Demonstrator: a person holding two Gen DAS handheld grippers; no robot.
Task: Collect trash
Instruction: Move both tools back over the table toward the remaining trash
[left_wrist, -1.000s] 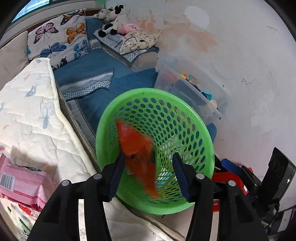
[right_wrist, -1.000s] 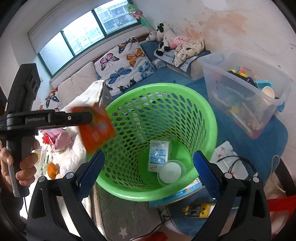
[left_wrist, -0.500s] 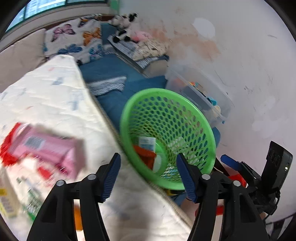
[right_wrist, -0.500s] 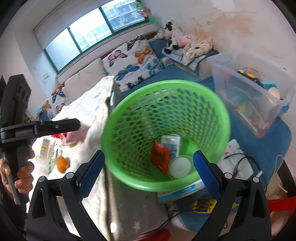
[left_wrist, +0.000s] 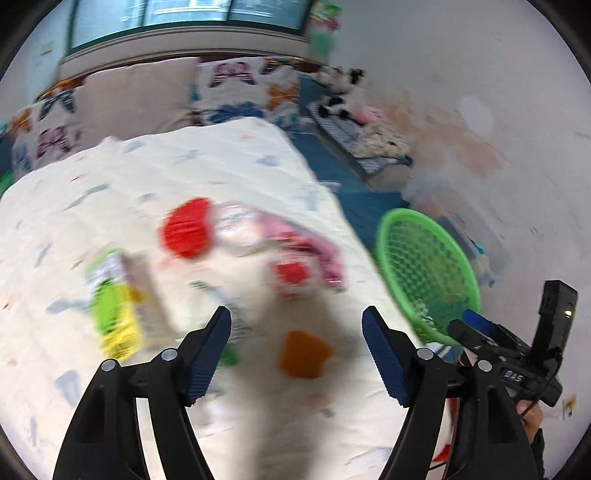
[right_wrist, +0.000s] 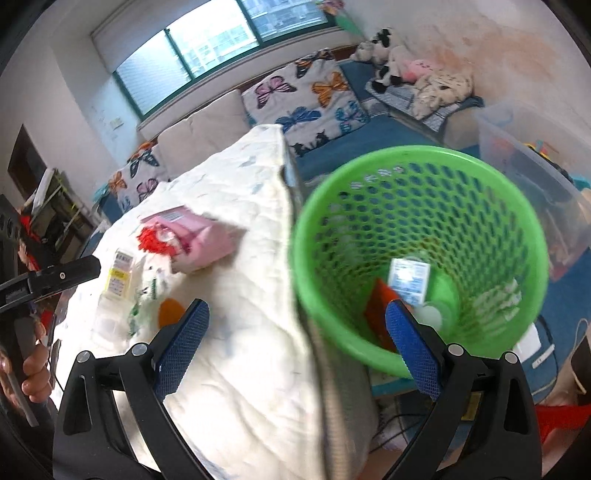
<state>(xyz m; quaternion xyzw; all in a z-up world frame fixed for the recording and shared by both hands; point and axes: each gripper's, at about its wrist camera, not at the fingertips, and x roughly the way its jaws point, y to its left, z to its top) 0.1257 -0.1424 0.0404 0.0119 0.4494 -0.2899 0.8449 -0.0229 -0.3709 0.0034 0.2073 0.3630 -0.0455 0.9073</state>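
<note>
A green mesh basket (right_wrist: 417, 258) stands beside the white quilted bed (right_wrist: 236, 332); it also shows in the left wrist view (left_wrist: 424, 269). In it lie an orange wrapper (right_wrist: 380, 306), a white-blue packet (right_wrist: 410, 280) and a round white lid (right_wrist: 430, 315). On the bed lie a pink pack (left_wrist: 295, 240), a red scrap (left_wrist: 186, 229), a yellow-green carton (left_wrist: 114, 295) and a small orange piece (left_wrist: 303, 354). My left gripper (left_wrist: 297, 343) is open and empty above the orange piece. My right gripper (right_wrist: 295, 343) is open and empty, straddling the bed edge and the basket rim.
Butterfly cushions (right_wrist: 306, 96) and plush toys (right_wrist: 406, 74) line the back. A clear storage box (right_wrist: 532, 162) with toys stands right of the basket. Papers and cables (right_wrist: 535, 350) lie on the blue mat below the basket.
The orange wrapper left my left gripper and fell into the basket. The left gripper then swung left over the bed's trash. The right gripper shifted left toward the bed edge.
</note>
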